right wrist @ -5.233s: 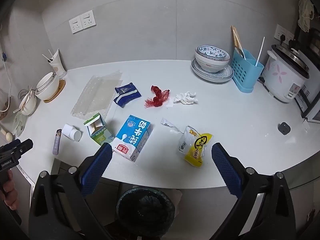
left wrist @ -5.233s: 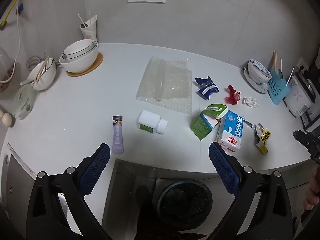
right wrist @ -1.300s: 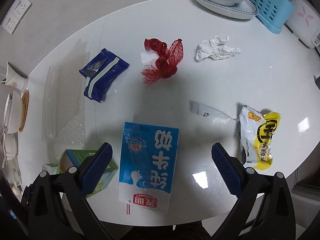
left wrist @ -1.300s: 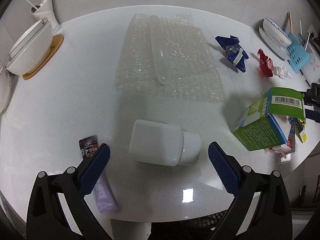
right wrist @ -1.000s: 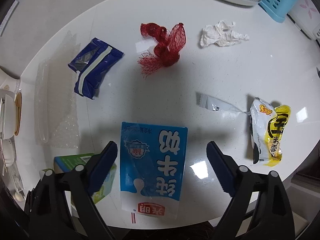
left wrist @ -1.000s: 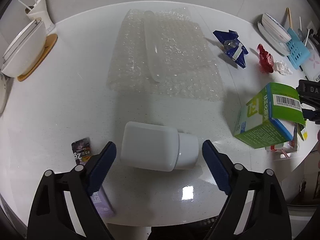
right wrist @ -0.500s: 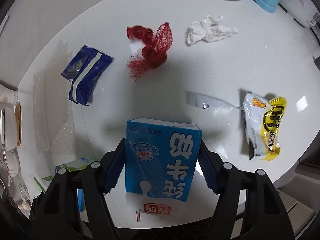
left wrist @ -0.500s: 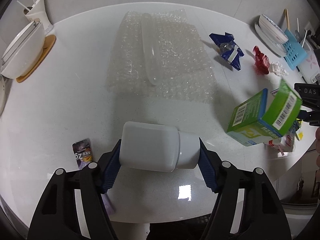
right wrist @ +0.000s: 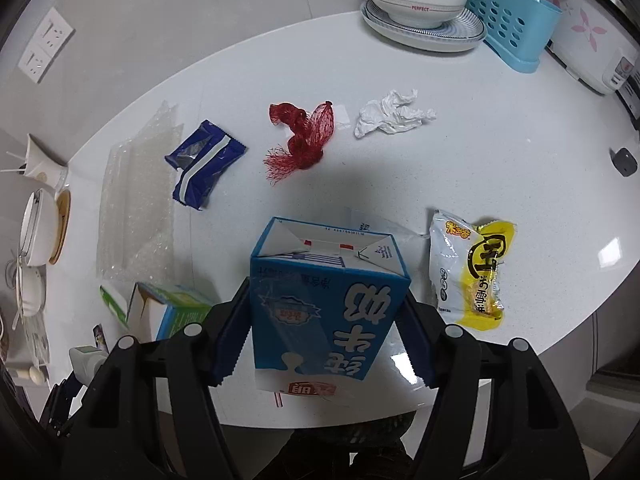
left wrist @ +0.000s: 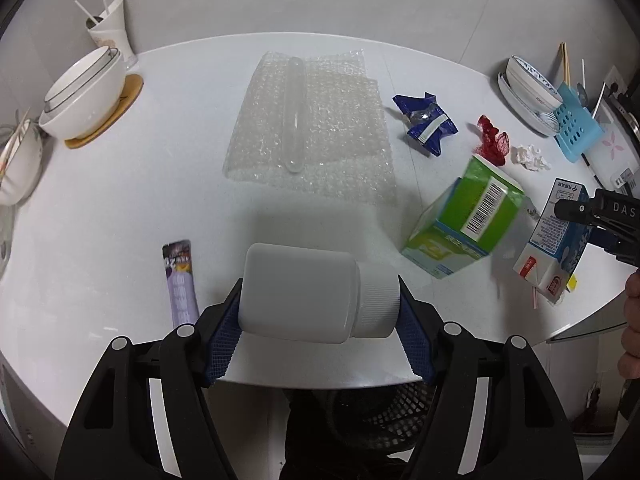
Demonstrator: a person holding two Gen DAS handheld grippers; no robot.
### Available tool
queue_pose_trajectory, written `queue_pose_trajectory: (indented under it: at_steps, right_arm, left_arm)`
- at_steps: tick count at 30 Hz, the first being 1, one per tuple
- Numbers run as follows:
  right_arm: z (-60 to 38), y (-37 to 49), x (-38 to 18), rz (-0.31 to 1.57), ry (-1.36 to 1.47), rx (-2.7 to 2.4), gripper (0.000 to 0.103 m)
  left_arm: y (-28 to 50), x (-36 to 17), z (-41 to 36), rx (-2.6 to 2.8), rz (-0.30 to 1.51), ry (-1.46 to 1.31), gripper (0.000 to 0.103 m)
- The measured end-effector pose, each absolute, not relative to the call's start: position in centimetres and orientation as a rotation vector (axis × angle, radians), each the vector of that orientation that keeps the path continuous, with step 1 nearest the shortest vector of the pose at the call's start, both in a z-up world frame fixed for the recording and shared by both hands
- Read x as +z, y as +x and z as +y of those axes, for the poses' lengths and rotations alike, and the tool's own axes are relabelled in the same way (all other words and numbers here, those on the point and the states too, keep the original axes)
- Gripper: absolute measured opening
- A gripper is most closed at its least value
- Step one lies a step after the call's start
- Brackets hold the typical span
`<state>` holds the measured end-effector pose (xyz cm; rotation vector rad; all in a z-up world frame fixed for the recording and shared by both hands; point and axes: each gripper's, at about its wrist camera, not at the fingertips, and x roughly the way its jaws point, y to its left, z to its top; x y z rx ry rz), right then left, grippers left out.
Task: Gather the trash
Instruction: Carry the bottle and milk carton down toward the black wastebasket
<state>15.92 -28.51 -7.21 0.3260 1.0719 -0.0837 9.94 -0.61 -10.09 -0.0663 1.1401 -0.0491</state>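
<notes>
Now, left claw: its two blue pads are closed tight on the white plastic bottle, one pad on the bottom end and one on the ribbed cap.
White plastic bottle: lying sideways in the left claw, up off the desk, over its near edge.
Right claw: its blue pads squeeze the two sides of the blue milk carton.
Blue milk carton: held up off the desk, with its folded end pointing away and its big white letters upside down.
Green carton: tipped up on one edge on the desk, barcode on top, just beside the blue milk carton in the left view.
Purple sachet: flat on the desk, just left of the bottle.
Bubble wrap: spread flat in the middle of the desk, with a clear tube lying along it.
Dark blue wrapper: crumpled, next to the bubble wrap.
Red net bag: bunched up between the blue wrapper and the white tissue.
Yellow snack bag: flat on the desk, right of the milk carton.
Black bin: down below the desk edge, partly hidden behind the left claw.
Bowls: stacked on a round wooden mat at the far left.
</notes>
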Motion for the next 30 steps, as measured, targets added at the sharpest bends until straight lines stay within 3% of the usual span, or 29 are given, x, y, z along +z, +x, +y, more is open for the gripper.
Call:
queue_pose_trajectory:
  at_steps: [30]
  right_arm:
    - [-32.2,3.3,-4.4,0.855,0.208,0.080,0.064]
  left_arm:
    - [1.4,-7.8,-5.8,-0.054,1.079,-0.104,0.067]
